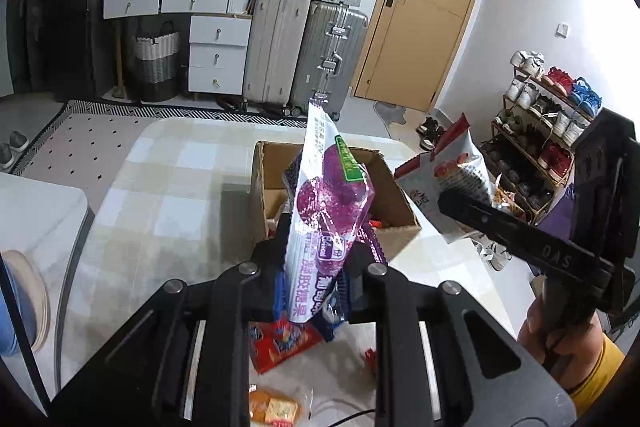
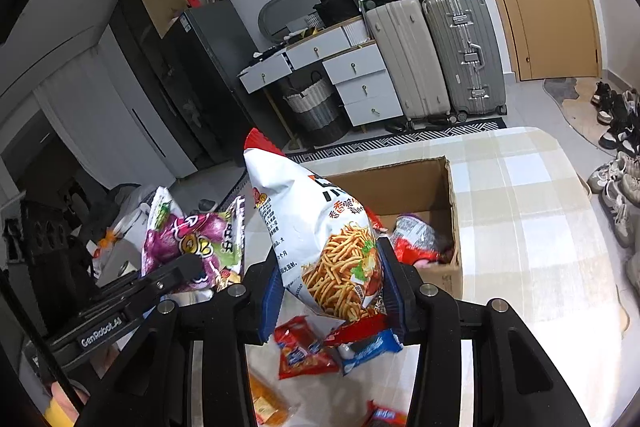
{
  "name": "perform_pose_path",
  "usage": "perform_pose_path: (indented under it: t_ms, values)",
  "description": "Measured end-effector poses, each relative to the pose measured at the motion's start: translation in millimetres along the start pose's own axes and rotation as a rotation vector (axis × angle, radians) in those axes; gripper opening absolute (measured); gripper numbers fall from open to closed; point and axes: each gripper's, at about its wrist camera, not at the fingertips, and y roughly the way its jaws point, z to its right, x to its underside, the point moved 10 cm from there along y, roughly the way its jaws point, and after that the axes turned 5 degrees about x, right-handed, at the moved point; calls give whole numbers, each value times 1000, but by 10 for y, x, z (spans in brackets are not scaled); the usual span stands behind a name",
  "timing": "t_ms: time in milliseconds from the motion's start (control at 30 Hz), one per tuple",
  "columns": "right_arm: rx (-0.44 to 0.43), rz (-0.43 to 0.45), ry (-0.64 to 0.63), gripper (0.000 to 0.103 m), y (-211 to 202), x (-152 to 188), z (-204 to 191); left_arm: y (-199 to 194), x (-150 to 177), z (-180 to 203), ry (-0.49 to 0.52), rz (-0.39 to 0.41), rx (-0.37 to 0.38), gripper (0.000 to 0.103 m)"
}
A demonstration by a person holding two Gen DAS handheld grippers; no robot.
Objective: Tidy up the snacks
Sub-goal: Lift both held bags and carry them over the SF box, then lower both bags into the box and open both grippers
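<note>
My left gripper (image 1: 316, 267) is shut on a purple grape-candy bag (image 1: 328, 203), held upright above the table in front of the open cardboard box (image 1: 264, 163). In the right wrist view the same purple bag (image 2: 188, 243) shows at the left beside the left gripper's arm. My right gripper (image 2: 332, 283) is shut on a white bag of fried noodle sticks (image 2: 320, 239), raised just before the cardboard box (image 2: 452, 203). That white bag (image 1: 448, 171) also appears at the right of the left wrist view. The box holds a red and purple packet (image 2: 416, 239).
Loose snacks lie on the checked tablecloth (image 2: 520, 211) below the grippers: red packets (image 2: 304, 347) (image 1: 280, 343), a blue packet (image 2: 372, 347), orange biscuits (image 1: 272, 407). Suitcases, drawers and a door stand behind the table; a shoe rack (image 1: 540, 123) is at the right.
</note>
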Motion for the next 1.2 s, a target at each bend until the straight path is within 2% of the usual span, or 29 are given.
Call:
perform_pose_path:
  t_ms: [333, 500, 667, 900, 1200]
  values:
    - [11, -50, 52, 43, 618, -246, 266, 1057, -545, -91, 29, -85, -17, 17]
    - [32, -79, 79, 43, 905, -292, 387, 1665, -680, -161, 61, -142, -22, 17]
    - [71, -89, 66, 43, 1123, -313, 484, 2127, -740, -245, 10, -186, 16, 17]
    - [117, -96, 24, 43, 1310, -300, 539, 2620, -647, -207, 61, -248, -1, 17]
    - [175, -94, -14, 43, 1403, -270, 627, 2924, -607, -110, 94, -252, -25, 17]
